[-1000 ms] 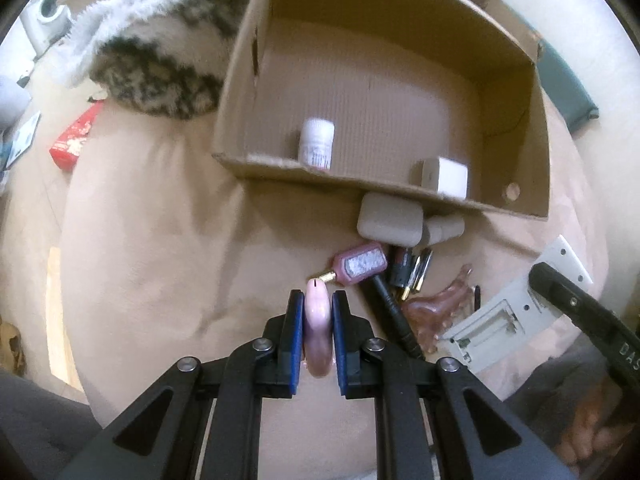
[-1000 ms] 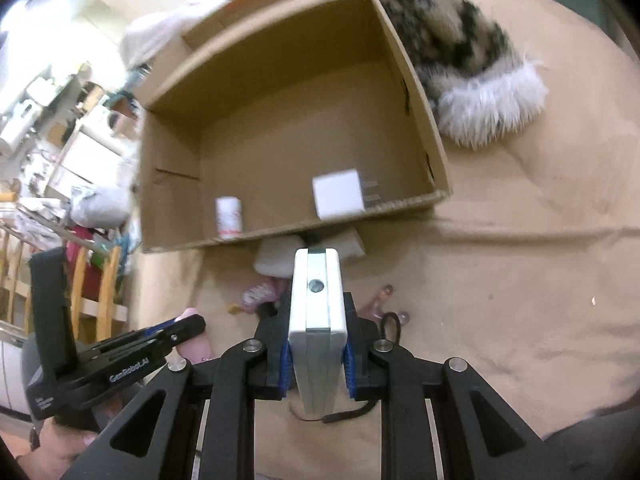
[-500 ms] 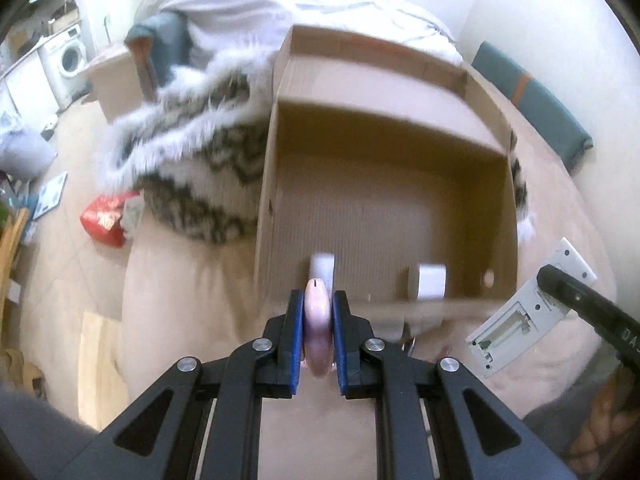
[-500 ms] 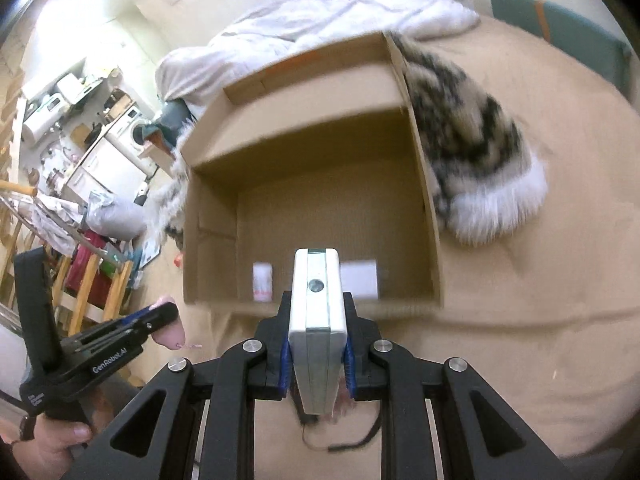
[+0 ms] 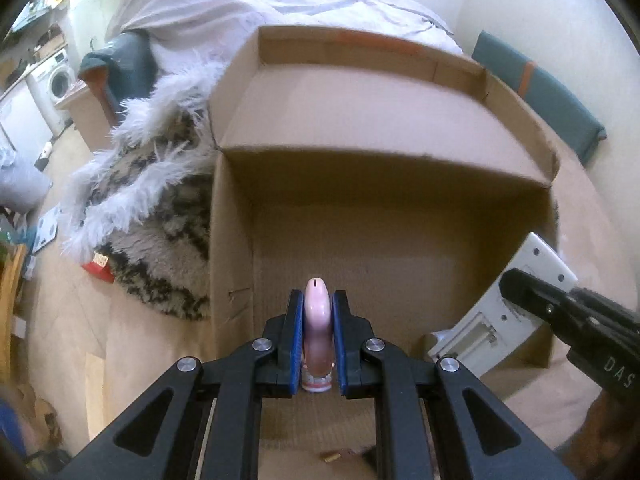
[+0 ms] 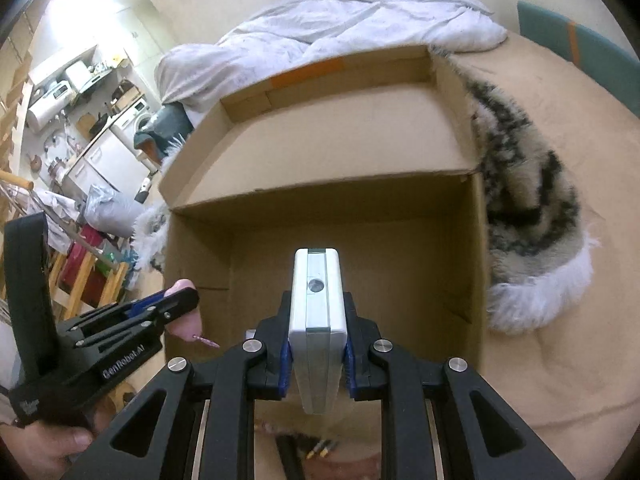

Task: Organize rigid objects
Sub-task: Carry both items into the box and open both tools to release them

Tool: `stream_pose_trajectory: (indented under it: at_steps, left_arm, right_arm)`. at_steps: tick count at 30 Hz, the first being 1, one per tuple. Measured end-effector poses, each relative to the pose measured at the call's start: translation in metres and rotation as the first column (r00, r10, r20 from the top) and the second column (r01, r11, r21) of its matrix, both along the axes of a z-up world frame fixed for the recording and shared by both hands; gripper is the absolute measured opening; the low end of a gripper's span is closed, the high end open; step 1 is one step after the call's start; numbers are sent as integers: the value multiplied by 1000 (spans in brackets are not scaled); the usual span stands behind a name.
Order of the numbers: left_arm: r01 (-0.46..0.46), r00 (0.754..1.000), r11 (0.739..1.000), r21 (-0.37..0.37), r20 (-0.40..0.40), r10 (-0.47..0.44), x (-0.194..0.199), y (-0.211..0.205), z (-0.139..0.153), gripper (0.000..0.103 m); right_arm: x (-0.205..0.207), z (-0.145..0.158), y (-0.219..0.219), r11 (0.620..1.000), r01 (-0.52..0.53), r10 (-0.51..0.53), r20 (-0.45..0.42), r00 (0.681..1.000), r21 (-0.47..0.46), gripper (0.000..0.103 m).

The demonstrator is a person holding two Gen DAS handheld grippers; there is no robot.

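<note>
An open cardboard box (image 5: 232, 264) (image 6: 476, 240) lies on a tan bed cover. My left gripper (image 5: 317, 312) is shut on a small pink rounded object (image 5: 317, 320) and holds it over the box's near edge. My right gripper (image 6: 316, 320) is shut on a flat white device (image 6: 316, 312) and holds it above the same edge; the device also shows in the left wrist view (image 5: 500, 312). The left gripper and its pink object (image 6: 186, 322) show at left in the right wrist view. A white bottle (image 5: 316, 384) peeks below the pink object.
A furry black-and-white throw (image 5: 152, 216) (image 6: 532, 216) lies against the box's side. A white duvet (image 6: 340, 24) is heaped behind the box. Small loose items (image 6: 316, 446) lie on the cover below the grippers. A red packet (image 5: 100, 262) lies under the throw.
Both grippers have risen from the pile of items and moved forward to the box's near edge, each keeping its object. The box now fills both views.
</note>
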State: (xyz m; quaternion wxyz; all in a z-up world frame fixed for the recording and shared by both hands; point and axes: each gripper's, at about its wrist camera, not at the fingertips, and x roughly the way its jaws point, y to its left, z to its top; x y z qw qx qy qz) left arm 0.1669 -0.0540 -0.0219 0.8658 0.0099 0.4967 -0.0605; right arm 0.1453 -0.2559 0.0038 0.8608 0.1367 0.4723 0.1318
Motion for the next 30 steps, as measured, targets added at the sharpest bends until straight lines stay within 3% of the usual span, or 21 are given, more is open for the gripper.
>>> stream_pose_trajectory:
  at_steps: [11, 30]
  left_arm:
    - [-5, 999, 1000, 15, -42, 5, 4, -4, -38, 12]
    - [-2, 998, 999, 52, -64, 6, 3, -16, -53, 13]
  right_arm:
    - [8, -33, 11, 1000, -27, 27, -11, 1000, 13, 21]
    - [15, -50, 22, 1000, -8, 7, -47, 999, -22, 22]
